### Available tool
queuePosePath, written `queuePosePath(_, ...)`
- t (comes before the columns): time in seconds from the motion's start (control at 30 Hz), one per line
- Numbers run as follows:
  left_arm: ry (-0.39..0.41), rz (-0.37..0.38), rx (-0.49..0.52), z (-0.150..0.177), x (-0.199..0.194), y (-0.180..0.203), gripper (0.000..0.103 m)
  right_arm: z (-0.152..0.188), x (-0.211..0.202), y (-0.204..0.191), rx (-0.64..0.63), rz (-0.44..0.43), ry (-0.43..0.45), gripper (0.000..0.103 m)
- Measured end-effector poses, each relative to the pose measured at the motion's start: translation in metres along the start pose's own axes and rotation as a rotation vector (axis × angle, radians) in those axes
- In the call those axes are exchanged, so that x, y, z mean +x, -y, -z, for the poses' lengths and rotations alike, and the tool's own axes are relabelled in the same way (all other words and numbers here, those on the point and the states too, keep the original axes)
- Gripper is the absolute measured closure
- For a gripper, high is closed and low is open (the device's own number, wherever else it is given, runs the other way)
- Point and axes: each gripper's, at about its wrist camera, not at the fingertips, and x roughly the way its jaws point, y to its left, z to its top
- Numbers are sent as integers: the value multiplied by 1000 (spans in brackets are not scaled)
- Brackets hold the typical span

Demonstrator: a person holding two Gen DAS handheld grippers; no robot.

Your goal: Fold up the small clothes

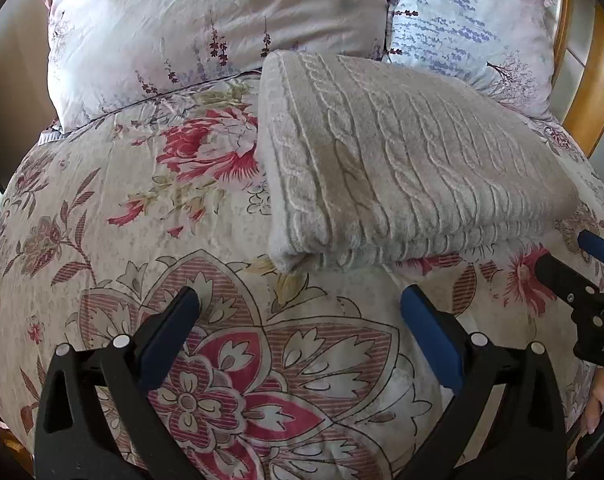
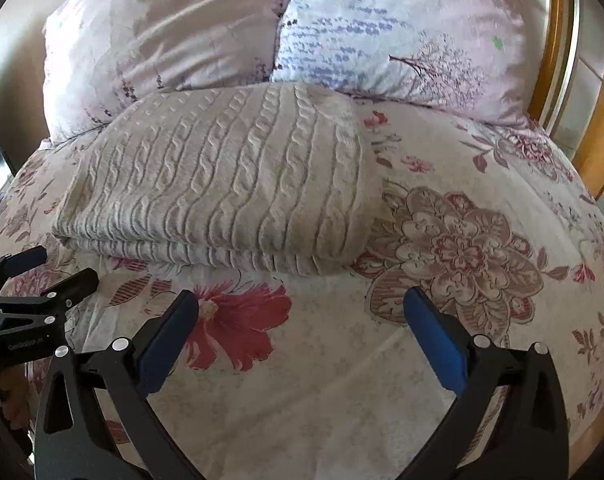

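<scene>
A beige cable-knit sweater (image 1: 402, 160) lies folded into a neat rectangle on the floral bedspread (image 1: 141, 216), its layered edge facing me. It also shows in the right wrist view (image 2: 221, 184). My left gripper (image 1: 299, 300) is open and empty, a little short of the sweater's near left corner. My right gripper (image 2: 300, 300) is open and empty, just in front of the sweater's near right edge. The right gripper appears at the right edge of the left wrist view (image 1: 574, 256); the left gripper appears at the left edge of the right wrist view (image 2: 49, 268).
Two floral pillows (image 1: 205, 36) (image 1: 470, 28) lean behind the sweater. They also show in the right wrist view (image 2: 161, 32) (image 2: 402, 32). A wooden headboard (image 1: 594, 92) curves along the right side. The bedspread (image 2: 462, 240) spreads around the sweater.
</scene>
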Motion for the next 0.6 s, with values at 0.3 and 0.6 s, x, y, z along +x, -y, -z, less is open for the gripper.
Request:
queuePosePath(0.3,4,1,-11,0,0,-1,2,2,8,-1,-1,24,-38,1)
queuePosePath(0.6,5,-8,-19,1,0,-3,2,4,10,-3,-5,41,-38,1)
